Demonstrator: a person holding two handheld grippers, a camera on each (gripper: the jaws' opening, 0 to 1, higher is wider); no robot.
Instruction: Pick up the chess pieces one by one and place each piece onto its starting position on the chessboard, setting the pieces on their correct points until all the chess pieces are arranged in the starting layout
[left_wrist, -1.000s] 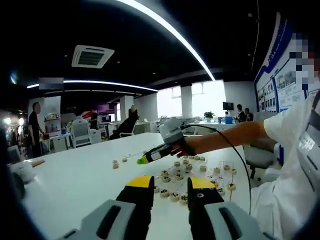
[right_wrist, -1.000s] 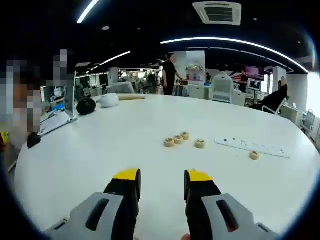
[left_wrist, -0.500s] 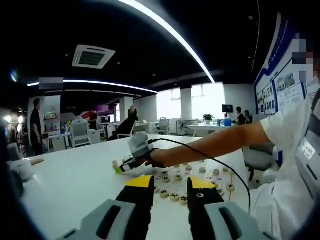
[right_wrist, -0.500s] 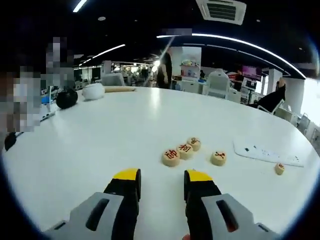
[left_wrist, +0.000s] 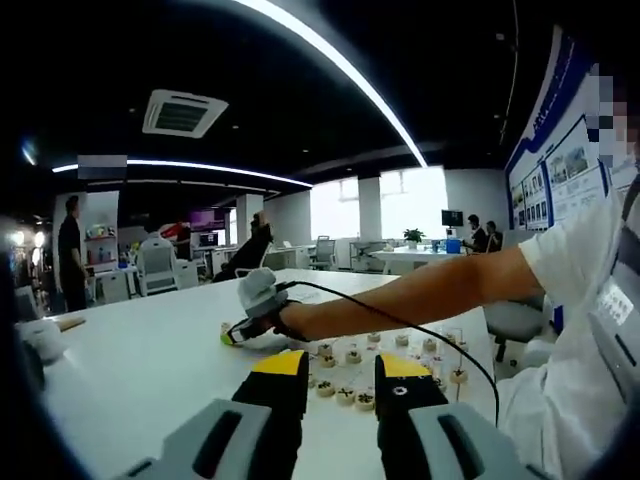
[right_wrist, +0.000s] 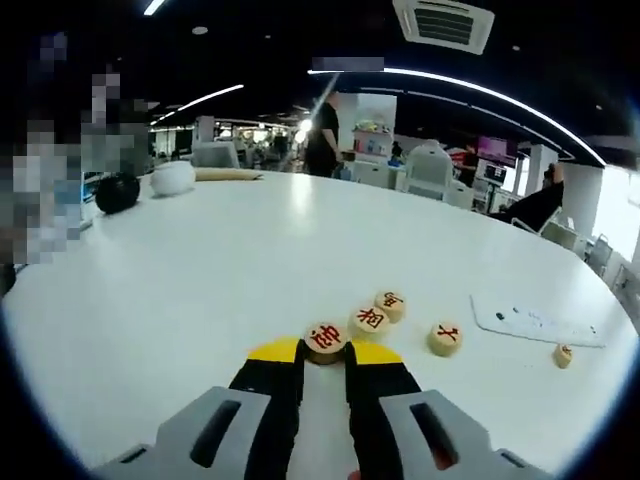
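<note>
You are closing the right gripper (right_wrist: 324, 352) around a red-lettered xiangqi disc (right_wrist: 325, 337) on the white table (right_wrist: 200, 270); its jaws are pinching it. Squeeze evenly, lift straight up so the neighbouring discs (right_wrist: 380, 313) stay put. Your left gripper (left_wrist: 340, 372) is hanging part-open above the chessboard (left_wrist: 420, 372), holding nothing.

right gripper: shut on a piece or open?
Shut on the red-marked piece: right gripper jaws press both its sides, on the white table.
</note>
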